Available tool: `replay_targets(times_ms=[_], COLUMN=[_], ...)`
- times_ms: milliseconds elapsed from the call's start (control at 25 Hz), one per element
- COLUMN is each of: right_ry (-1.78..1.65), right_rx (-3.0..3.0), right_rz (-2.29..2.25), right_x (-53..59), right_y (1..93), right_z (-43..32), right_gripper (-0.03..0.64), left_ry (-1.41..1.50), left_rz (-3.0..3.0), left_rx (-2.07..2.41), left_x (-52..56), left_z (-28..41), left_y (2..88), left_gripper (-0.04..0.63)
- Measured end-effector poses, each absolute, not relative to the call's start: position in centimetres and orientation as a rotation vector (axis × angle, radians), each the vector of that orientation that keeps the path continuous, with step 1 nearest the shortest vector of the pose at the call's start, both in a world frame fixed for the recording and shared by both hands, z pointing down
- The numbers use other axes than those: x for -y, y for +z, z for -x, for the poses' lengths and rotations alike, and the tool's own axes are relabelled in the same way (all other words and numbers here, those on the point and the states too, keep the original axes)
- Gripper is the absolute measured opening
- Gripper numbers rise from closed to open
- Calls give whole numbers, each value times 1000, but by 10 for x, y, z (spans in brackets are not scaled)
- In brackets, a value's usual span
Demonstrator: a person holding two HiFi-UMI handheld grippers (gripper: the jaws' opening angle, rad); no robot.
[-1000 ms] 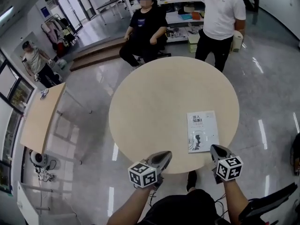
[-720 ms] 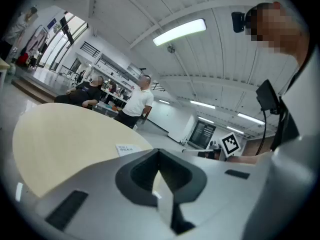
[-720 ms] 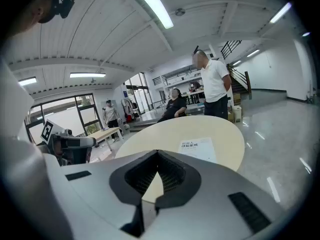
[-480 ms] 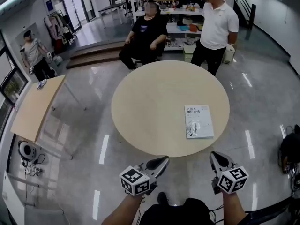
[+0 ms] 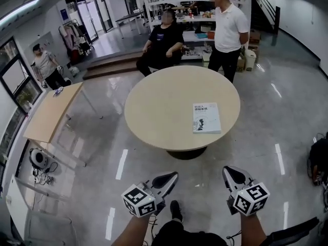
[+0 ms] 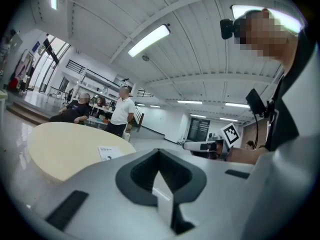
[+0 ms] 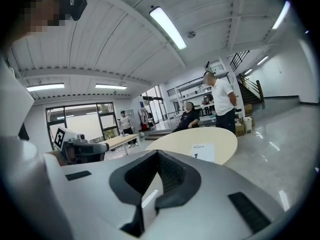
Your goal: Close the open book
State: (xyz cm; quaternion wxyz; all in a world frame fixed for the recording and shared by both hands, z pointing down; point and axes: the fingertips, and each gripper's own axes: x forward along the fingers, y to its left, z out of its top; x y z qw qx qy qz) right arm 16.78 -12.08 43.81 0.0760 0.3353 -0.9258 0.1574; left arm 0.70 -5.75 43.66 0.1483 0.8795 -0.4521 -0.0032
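- The thin white book [image 5: 206,118] lies flat on the round beige table [image 5: 154,104]. It sits on the right side, a bit nearer to your edge than the far one.
- Its front cover faces up and I see no open pages, so I think the book is closed and the job looks done.
- Your left gripper [image 5: 174,175] is shut. Its two jaws sit together and there is nothing between them.
- Your right gripper [image 5: 227,169] is shut too, and it holds nothing.
- Both grippers hang low over the shiny grey floor [image 5: 102,137], on the near side, well apart from the table and the book.
- The step now is to check your work. Look at the book's edges from where you stand. The cover should lie flat and no page should stick out. From here the edges are too small for me to tell.
- If the cover lifts, I would go to the near edge and press down softly with shut jaws on the middle of the cover.
- Push straight down, not sideways, or the book may slide on the smooth top.
- A person in a white shirt [image 5: 228,27] stands at the far side, and a person in black [image 5: 164,42] sits there, so keep your arms close to you.
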Motion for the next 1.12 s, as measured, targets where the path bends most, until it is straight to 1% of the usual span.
replay_targets(times_ms=[200,400,680,960,1120], right_ry=[491,462,410,406,397], right_rx=[2776,2822,2844,2821,2827], right_rz=[-904,-835,-815,-957,-1022], right_x=[50,-19,-115,-231,-292], right_y=[446,431,421,429,421], right_z=[-215,-226,-212,-202,-202], right_gripper=[-2,-2,-2,-2,-2], left_ry=[4,23,-5,-25,-96], left_rz=[-2480,-2503,-2522,-2542,-2551], left_rx=[1310,1328,1327,1276,1229], left_x=[-18,-90,-185,-304,-360], left_z=[-66,-92,-89,-64,-57], left_y=[438,415,411,429,428], left_gripper=[-8,-8,-8,-6,-6])
